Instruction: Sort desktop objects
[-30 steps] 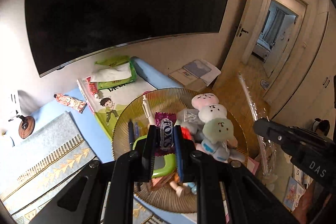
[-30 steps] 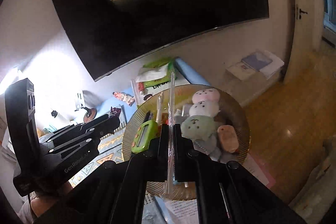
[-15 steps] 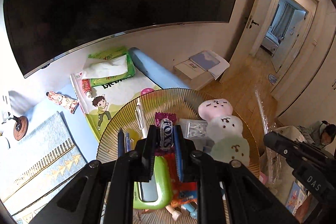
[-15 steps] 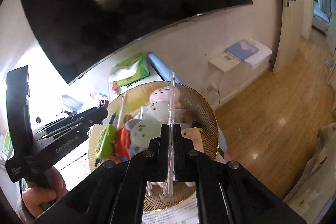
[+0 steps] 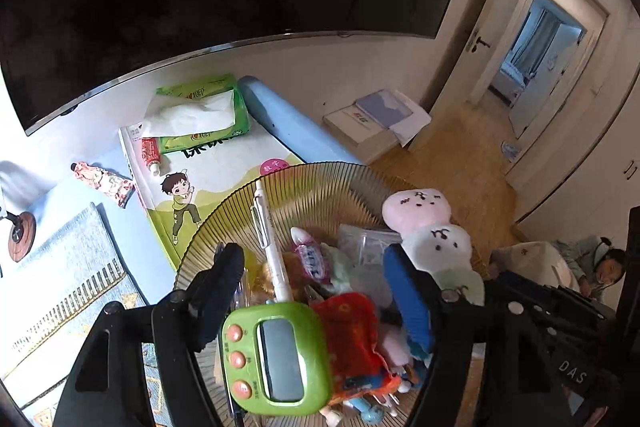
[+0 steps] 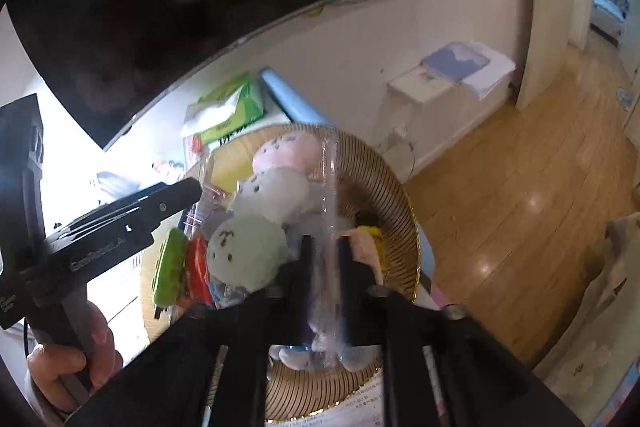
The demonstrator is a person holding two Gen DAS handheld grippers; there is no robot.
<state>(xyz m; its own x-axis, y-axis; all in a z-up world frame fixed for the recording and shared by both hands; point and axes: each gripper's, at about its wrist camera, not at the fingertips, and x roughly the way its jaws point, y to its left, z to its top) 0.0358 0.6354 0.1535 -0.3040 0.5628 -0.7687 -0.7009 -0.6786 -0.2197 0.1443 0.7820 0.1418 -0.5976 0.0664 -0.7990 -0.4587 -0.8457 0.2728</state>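
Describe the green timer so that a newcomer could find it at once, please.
Look in the round ribbed gold bowl on the blue desk. At its near edge, between the left gripper's open fingers, lies the timer: lime green, grey screen, three orange buttons, beside red cloth.

White letters "DAS" stand on the black gripper body (image 5: 568,367) at the lower right of the left wrist view. Large green Chinese characters, partly hidden under the tissue pack (image 5: 200,115), run across the children's book (image 5: 224,171) at centre left; the other lettering is too blurred to read.

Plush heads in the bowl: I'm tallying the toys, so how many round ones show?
3, stacked in a row: pink head at the far rim, white head in the middle, green head nearest. More may be hidden under the pile.
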